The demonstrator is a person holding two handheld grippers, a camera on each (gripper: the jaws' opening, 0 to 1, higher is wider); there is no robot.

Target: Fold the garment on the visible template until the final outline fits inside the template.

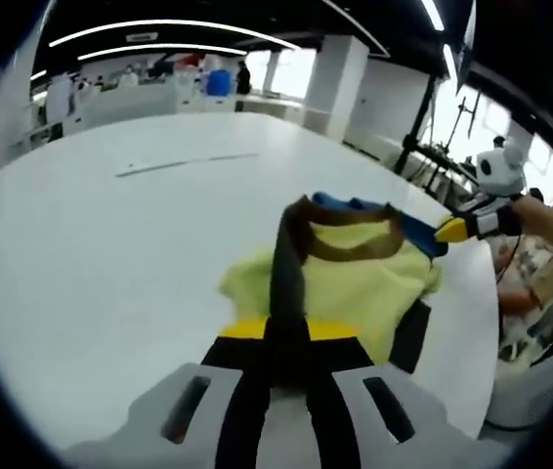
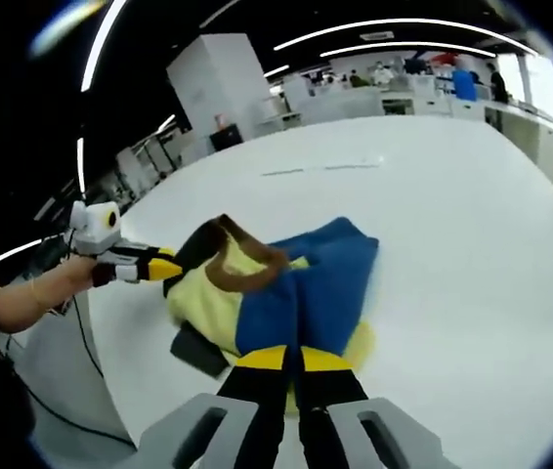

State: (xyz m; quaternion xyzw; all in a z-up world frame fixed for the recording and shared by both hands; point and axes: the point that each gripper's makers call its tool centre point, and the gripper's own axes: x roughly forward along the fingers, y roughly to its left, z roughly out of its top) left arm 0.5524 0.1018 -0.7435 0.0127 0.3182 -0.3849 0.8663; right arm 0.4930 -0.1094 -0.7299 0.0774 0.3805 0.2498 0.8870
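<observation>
A yellow garment [image 1: 355, 283] with a brown collar [image 1: 355, 242] and a blue part [image 2: 320, 278] is lifted in a bunch above the white table [image 1: 110, 254]. My left gripper [image 1: 286, 313] is shut on its dark brown edge. In the right gripper view the left gripper [image 2: 181, 262] comes in from the left, pinching that same edge. My right gripper [image 2: 296, 347] is shut on the blue cloth, and in the left gripper view the right gripper [image 1: 441, 233] holds the blue corner. A dark flat piece [image 2: 196, 349] pokes out from under the garment.
A thin pale strip [image 1: 184, 163] lies on the table beyond the garment. The table's rounded edge [image 2: 110, 322] runs close by the garment, with a person's arm [image 2: 32, 293] and cables past it. Desks and people stand far back.
</observation>
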